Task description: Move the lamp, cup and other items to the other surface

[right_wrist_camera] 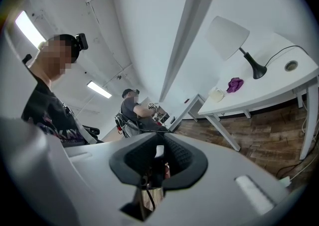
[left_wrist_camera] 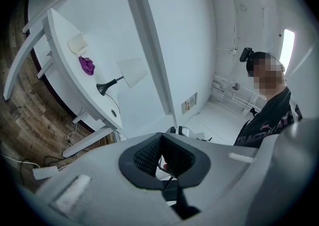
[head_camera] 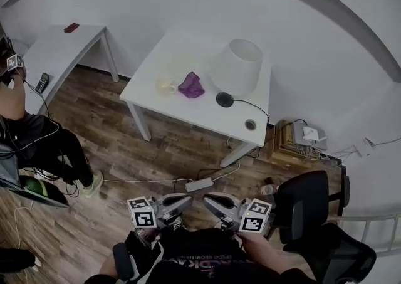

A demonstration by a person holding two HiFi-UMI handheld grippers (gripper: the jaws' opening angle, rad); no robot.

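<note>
Across the room stands a white table point(head_camera: 188, 110) bearing a lamp point(head_camera: 241, 63) with a white shade and a black base, a purple cloth-like item point(head_camera: 191, 85) and a pale cup point(head_camera: 165, 86). The lamp point(left_wrist_camera: 130, 73), purple item point(left_wrist_camera: 87, 65) and cup point(left_wrist_camera: 77, 44) also show in the left gripper view, and the lamp point(right_wrist_camera: 227, 37), purple item point(right_wrist_camera: 235, 84) and cup point(right_wrist_camera: 216, 94) in the right gripper view. My left gripper point(head_camera: 190, 199) point(left_wrist_camera: 161, 137) is shut and empty. My right gripper point(head_camera: 207, 199) point(right_wrist_camera: 160, 140) shows a narrow gap and holds nothing. Both are far from the table, close to my body.
A second white table point(head_camera: 62, 47) with a small red thing point(head_camera: 71, 27) stands at the back left. A black office chair point(head_camera: 307, 207) is at my right. A power strip point(head_camera: 198, 184) and cables lie on the wooden floor. A seated person point(head_camera: 37, 138) is at left.
</note>
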